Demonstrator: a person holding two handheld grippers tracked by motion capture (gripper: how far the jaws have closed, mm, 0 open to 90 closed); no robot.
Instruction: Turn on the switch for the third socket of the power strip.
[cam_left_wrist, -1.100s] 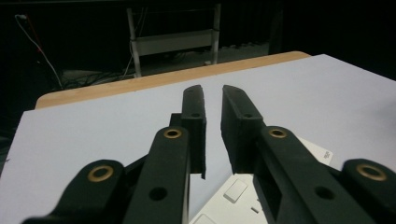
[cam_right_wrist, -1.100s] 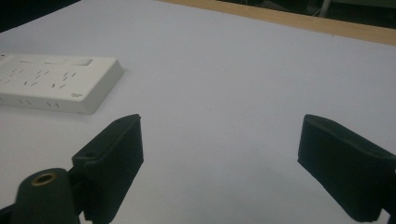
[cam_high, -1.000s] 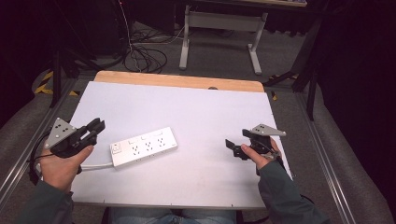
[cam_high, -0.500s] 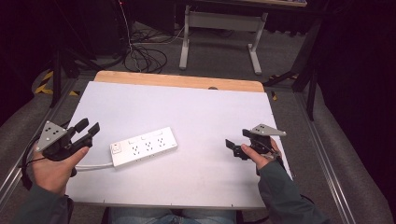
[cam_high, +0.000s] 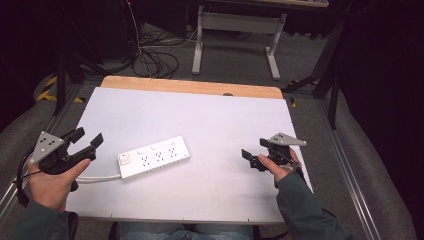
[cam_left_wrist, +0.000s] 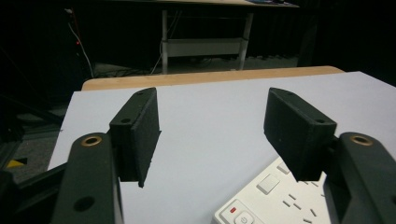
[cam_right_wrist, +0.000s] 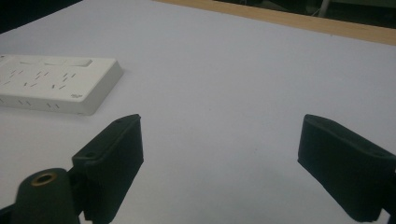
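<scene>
Both grippers empty, jaws spread: left gripper (cam_high: 86, 141), right gripper (cam_high: 256, 152). Power strip (cam_high: 154, 157) lies between them. Left gripper view shows its red switch (cam_left_wrist: 231, 210) under the right-hand jaw.

This looks like a lab or recording workspace rather than a home. The table (cam_high: 210, 115) is a plain white sheet laid on a wooden top with a bare strip at the far edge, flanked by metal rails (cam_high: 350, 165). The floor is grey carpet, dark curtains close off the surroundings, black cables (cam_high: 155, 62) lie coiled behind the table, and the white metal legs of another desk (cam_high: 235, 30) stand beyond
</scene>
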